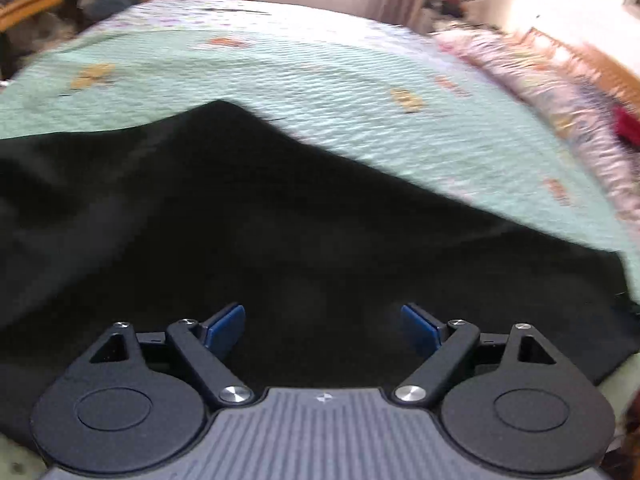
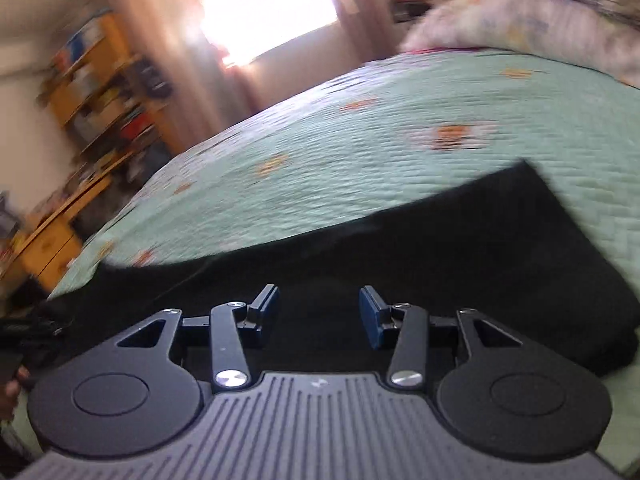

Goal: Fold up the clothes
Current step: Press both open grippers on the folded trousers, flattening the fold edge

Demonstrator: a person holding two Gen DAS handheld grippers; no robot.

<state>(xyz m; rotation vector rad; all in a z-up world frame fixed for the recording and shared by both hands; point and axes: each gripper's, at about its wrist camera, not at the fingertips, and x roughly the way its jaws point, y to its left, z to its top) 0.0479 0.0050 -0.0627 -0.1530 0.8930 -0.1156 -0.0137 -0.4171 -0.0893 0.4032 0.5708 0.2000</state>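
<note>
In the left wrist view, the left gripper (image 1: 322, 330) stands with its blue pads (image 1: 224, 330) spread wide and nothing between them, released, hovering over the black garment (image 1: 240, 220). That cloth fills the frame from nine o'clock through the centre to four o'clock, its far edge peaking near eleven o'clock, and it lies on the pale green quilted bedspread (image 1: 320, 64), which runs across the top from ten to three o'clock. A floral blanket (image 1: 532, 76) is heaped at two o'clock. In the right wrist view, the right gripper (image 2: 319, 316) has its jaws part-way apart and free of cloth, so it too is released; the garment sits beneath it and stretches to a squared corner at two o'clock, with the bedspread beyond and a bookshelf (image 2: 100, 80) at ten o'clock. Both views are smeared by motion. Judging by the tidy straight edges, one fold looks laid down and let go. The next move likely calls for picking fresh grasp points on an edge or corner, pinching only the layers meant to travel.
</note>
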